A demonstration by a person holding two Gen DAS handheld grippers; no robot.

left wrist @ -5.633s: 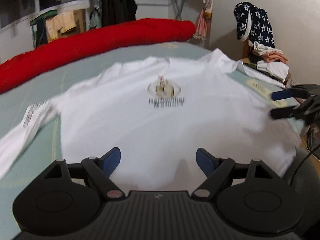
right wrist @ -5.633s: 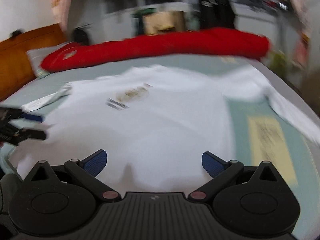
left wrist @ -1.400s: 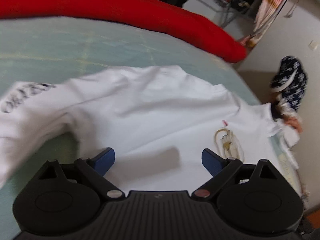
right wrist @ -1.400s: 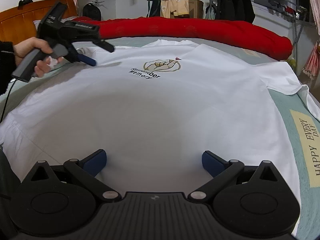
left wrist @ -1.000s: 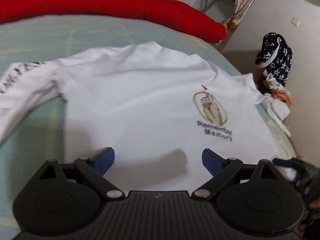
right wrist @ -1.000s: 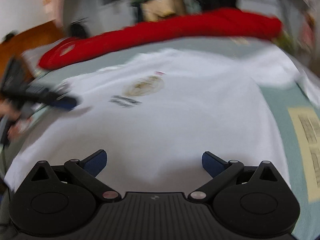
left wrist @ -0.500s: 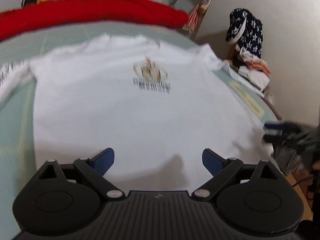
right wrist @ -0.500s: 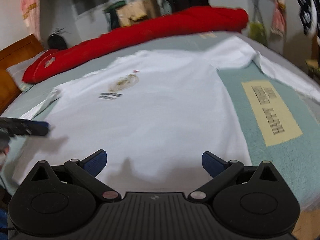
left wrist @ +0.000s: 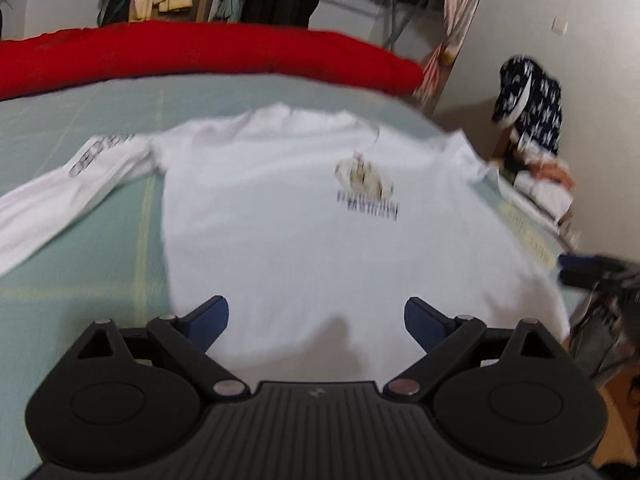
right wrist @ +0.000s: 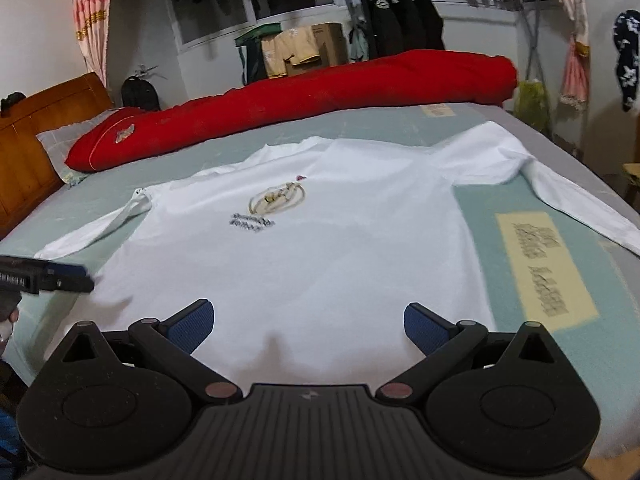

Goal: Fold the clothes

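Observation:
A white long-sleeved shirt (left wrist: 280, 216) (right wrist: 320, 240) with a small printed emblem (right wrist: 276, 198) lies face up and spread flat on a pale green bed. Its left sleeve (left wrist: 72, 176) stretches out to the left and its right sleeve (right wrist: 560, 192) runs toward the bed's right edge. My left gripper (left wrist: 316, 320) hovers open over the hem near the shirt's lower left. My right gripper (right wrist: 306, 322) hovers open over the hem toward the right. Each gripper shows at the other view's edge: right gripper (left wrist: 592, 270), left gripper (right wrist: 44, 274). Nothing is held.
A long red rolled quilt (right wrist: 300, 96) lies along the far side of the bed (right wrist: 500, 264). A wooden headboard (right wrist: 36, 132) stands at the left. Clothes are piled on a chair (left wrist: 532, 128) by the right wall. Hanging garments (right wrist: 396, 16) fill the back.
Both grippers have swung back from the shirt's upper left area to the hem at the foot of the bed. Both stayed open; the shirt lies as before.

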